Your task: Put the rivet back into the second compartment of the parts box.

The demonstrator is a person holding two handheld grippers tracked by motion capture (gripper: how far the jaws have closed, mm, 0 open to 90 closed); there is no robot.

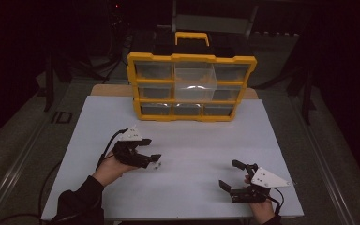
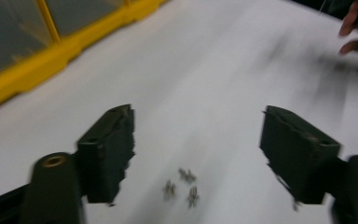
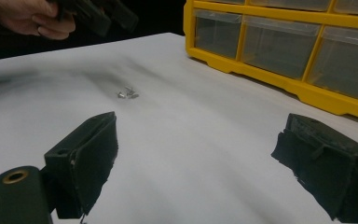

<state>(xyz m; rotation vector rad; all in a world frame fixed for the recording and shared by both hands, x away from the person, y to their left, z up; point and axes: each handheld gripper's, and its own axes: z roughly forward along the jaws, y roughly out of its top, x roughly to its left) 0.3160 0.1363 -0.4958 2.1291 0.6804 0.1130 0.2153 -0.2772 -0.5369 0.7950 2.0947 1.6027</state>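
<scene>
Dark surroundings frame a white rectangular tabletop [image 1: 192,154], with a yellow plastic organiser case of clear drawers [image 1: 191,86] standing upright at its far edge. Near the left side lies a small cluster of tiny silver metal screws [image 2: 182,183], loose on the bare surface and well apart from the case. The left gripper [image 2: 198,154] hovers right over them, jaws spread wide with the cluster between and slightly short of the pads, holding nothing. The right gripper [image 3: 196,168] waits on the opposite side of the table, also spread wide and empty, pointing across at the screws.

As I judge it, the risk is scatter: these pieces are small and loose, so jaws shutting on the heap may pinch one and flick the others away, or a pad dragging on the table may roll them off.

Their direction is hard to read; the left gripper view is blurred, and the screws seem to lie at mixed angles, sharing no single long axis.
</scene>
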